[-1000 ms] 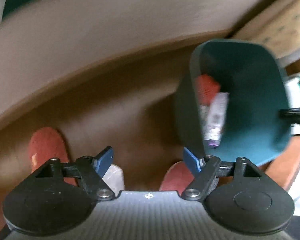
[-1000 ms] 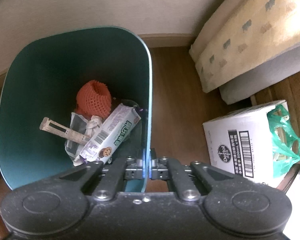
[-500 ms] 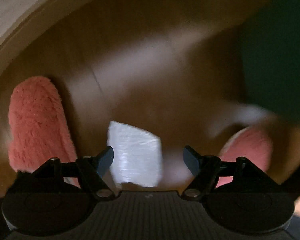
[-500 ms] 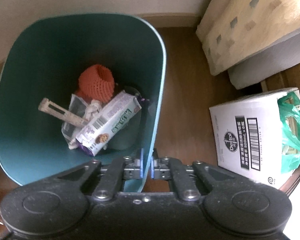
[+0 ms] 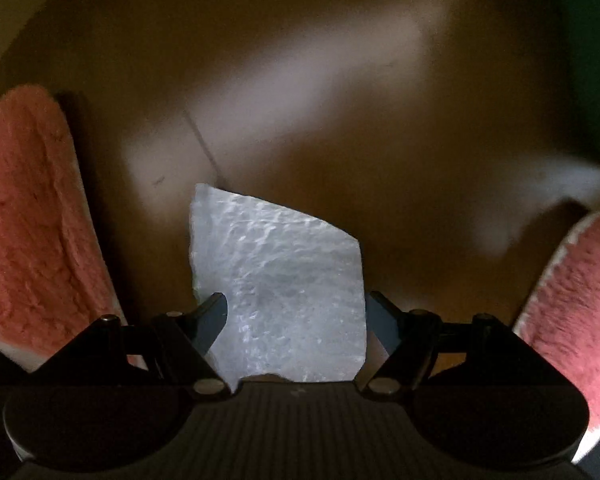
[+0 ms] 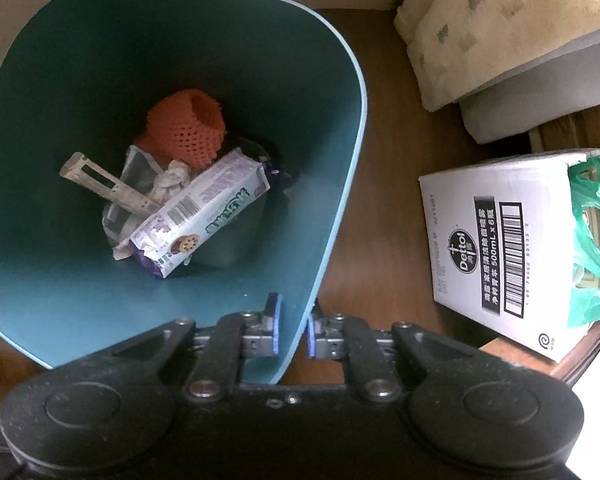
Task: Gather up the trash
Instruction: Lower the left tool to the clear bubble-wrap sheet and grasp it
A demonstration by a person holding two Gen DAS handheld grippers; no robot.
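Note:
A crumpled white sheet of wrapping [image 5: 276, 264] lies flat on the dark wooden floor. My left gripper [image 5: 296, 304] hangs open right over it, one finger at each side of its near part, not gripping it. In the right wrist view the teal bin [image 6: 352, 152] holds an orange foam net [image 6: 188, 132], a purple and white biscuit box [image 6: 200, 212] and a pale slotted stick [image 6: 104, 184]. My right gripper [image 6: 293, 330] straddles the bin's near rim. Its jaws are opening, and the blue pads stand a little off the wall between them.
Two pink fluffy slippers [image 5: 28, 216] [image 5: 572, 304] flank the white sheet. Right of the bin stand a white Dettol carton [image 6: 500, 248] with a green plastic bag [image 6: 592, 240] in it and a beige cushion [image 6: 500, 28]. A pale wall runs behind the bin.
My left gripper has dropped and tipped down towards the floor, so the white sheet now fills the space between its fingers. My right gripper's pads have parted from the bin's rim.

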